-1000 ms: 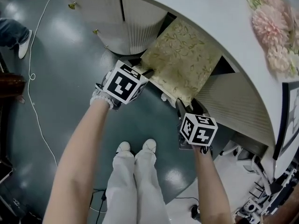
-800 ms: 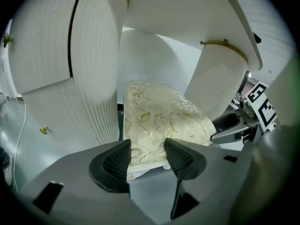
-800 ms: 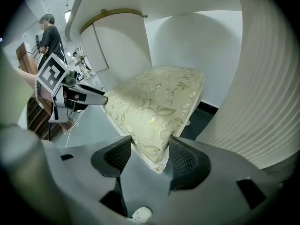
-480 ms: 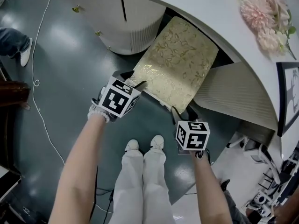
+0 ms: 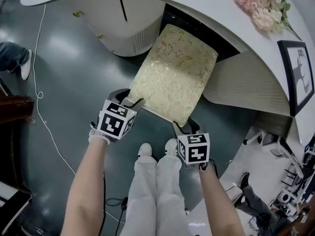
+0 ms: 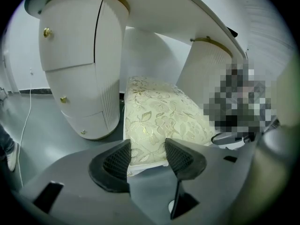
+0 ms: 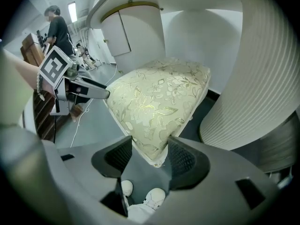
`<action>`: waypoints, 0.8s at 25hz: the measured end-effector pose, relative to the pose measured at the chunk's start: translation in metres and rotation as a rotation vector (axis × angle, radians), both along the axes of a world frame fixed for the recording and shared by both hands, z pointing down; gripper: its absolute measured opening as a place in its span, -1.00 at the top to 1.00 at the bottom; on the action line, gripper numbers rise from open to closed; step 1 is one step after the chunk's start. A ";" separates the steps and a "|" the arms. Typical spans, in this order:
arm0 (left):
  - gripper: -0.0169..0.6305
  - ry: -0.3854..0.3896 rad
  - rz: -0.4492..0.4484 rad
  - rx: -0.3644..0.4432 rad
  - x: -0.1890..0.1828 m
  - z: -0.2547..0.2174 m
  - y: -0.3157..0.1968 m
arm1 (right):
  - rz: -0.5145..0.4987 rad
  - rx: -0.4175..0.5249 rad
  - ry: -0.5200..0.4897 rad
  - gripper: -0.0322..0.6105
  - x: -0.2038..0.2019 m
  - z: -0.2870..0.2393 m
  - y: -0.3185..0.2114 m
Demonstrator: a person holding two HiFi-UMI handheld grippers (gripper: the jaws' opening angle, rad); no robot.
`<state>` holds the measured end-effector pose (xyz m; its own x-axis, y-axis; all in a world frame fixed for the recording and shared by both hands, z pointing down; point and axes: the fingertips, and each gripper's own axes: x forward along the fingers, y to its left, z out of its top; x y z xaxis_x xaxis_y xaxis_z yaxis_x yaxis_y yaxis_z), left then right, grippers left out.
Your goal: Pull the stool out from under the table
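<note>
The rectangular gold floral-brocade stool (image 5: 173, 77) lies with its long axis toward the white worktop (image 5: 211, 9). The left claw (image 5: 132, 101) and right claw (image 5: 183, 127) clamp its near corners.

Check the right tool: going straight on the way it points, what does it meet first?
The stool: a corner of its padded seat is clamped between the right tool's jaws, so pushing on would likely press straight into the seat. What lies behind it along that line is hidden.
</note>
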<state>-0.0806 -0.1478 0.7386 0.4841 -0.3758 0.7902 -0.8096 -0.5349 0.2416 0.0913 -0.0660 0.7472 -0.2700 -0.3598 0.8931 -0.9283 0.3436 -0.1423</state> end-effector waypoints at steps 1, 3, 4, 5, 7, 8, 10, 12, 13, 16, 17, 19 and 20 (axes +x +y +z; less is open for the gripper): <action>0.18 -0.003 -0.002 -0.008 -0.002 0.000 0.007 | -0.006 -0.006 0.002 0.10 -0.002 0.000 0.006; 0.18 -0.010 -0.006 -0.023 -0.007 0.000 0.022 | -0.020 -0.018 0.005 0.11 -0.005 -0.001 0.019; 0.18 -0.012 -0.010 -0.029 -0.009 0.000 0.030 | -0.026 -0.023 0.006 0.11 -0.007 -0.001 0.026; 0.18 -0.012 -0.015 -0.034 -0.012 0.000 0.038 | -0.031 -0.028 0.006 0.11 -0.010 -0.001 0.032; 0.18 -0.014 -0.028 -0.042 -0.018 0.000 0.053 | -0.040 -0.035 0.005 0.12 -0.015 -0.001 0.046; 0.18 -0.016 -0.034 -0.047 -0.021 0.000 0.061 | -0.044 -0.038 0.005 0.12 -0.017 -0.001 0.052; 0.18 -0.019 -0.046 -0.057 -0.024 0.000 0.075 | -0.055 -0.042 0.007 0.12 -0.019 -0.001 0.063; 0.18 -0.020 -0.062 -0.064 -0.027 0.000 0.087 | -0.071 -0.046 0.010 0.12 -0.020 -0.001 0.072; 0.18 -0.019 -0.072 -0.068 -0.028 0.000 0.094 | -0.082 -0.051 0.011 0.12 -0.021 -0.001 0.076; 0.18 -0.023 -0.105 -0.082 -0.035 -0.001 0.117 | -0.111 -0.074 0.006 0.12 -0.028 -0.003 0.093; 0.18 -0.025 -0.114 -0.087 -0.037 -0.002 0.124 | -0.116 -0.083 0.000 0.12 -0.031 -0.005 0.099; 0.18 -0.026 -0.130 -0.097 -0.040 -0.002 0.138 | -0.127 -0.093 -0.006 0.12 -0.034 -0.007 0.109; 0.18 -0.025 -0.137 -0.102 -0.041 -0.002 0.145 | -0.134 -0.094 -0.006 0.12 -0.034 -0.007 0.113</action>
